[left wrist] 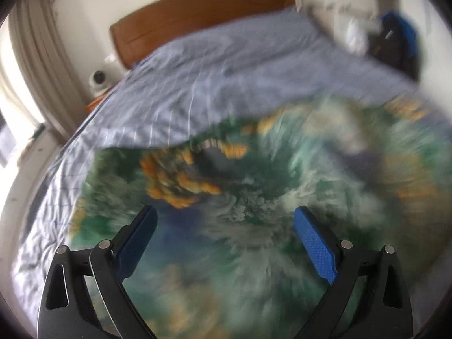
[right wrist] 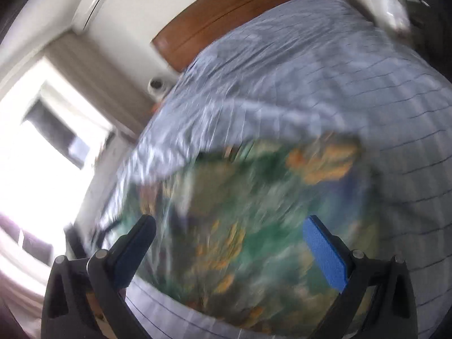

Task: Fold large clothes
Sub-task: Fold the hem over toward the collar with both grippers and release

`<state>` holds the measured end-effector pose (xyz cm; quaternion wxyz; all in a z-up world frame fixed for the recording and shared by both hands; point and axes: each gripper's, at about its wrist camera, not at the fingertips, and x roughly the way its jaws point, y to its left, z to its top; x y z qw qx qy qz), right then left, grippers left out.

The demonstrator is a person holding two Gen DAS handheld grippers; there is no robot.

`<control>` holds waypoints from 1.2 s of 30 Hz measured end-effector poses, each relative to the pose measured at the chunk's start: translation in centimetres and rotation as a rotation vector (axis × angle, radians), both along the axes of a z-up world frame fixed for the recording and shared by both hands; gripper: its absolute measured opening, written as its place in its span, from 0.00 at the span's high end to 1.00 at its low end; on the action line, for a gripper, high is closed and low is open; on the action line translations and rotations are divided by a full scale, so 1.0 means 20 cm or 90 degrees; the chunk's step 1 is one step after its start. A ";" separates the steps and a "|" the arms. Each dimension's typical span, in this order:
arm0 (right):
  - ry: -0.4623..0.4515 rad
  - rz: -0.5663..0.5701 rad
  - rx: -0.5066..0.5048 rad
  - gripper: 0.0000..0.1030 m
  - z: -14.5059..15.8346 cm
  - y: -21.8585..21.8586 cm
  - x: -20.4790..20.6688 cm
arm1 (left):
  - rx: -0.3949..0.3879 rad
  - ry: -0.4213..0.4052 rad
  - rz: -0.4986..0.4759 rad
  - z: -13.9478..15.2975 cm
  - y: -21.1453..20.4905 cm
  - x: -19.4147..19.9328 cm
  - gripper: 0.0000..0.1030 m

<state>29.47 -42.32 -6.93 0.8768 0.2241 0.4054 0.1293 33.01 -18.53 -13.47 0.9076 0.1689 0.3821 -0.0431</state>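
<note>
A large green garment point(left wrist: 254, 197) with orange and white flower print lies spread on the bed's pale blue checked sheet point(left wrist: 197, 79). Both views are motion-blurred. My left gripper point(left wrist: 226, 214) is open and empty, its blue-padded fingers point(left wrist: 313, 240) apart above the middle of the garment. The garment also shows in the right wrist view point(right wrist: 248, 212), on the sheet point(right wrist: 310, 70). My right gripper point(right wrist: 228, 223) is open and empty above it, with the garment's near edge just below the fingers point(right wrist: 325, 248).
A brown wooden headboard point(left wrist: 197, 19) stands at the far end of the bed. A small white camera-like device point(left wrist: 99, 80) sits on a bedside stand at the left. Curtains point(left wrist: 36, 56) and a bright window point(right wrist: 36, 155) are at the left. Dark and blue items point(left wrist: 395, 45) lie at the far right.
</note>
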 end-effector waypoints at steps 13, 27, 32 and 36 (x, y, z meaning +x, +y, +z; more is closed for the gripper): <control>-0.011 0.030 -0.166 0.01 -0.21 0.19 -0.13 | -0.066 -0.009 0.029 0.03 0.27 -0.08 0.00; 0.042 -0.050 -0.126 0.00 -0.31 0.13 -0.26 | -0.162 0.056 0.183 -0.04 0.82 -0.16 0.00; -0.008 -0.066 -0.093 0.00 -0.17 0.17 -0.44 | -0.145 0.032 0.149 0.04 0.79 -0.45 0.00; 0.002 -0.088 -0.109 0.00 -0.21 0.19 -0.63 | -0.127 0.048 0.142 -0.03 0.78 -0.63 0.00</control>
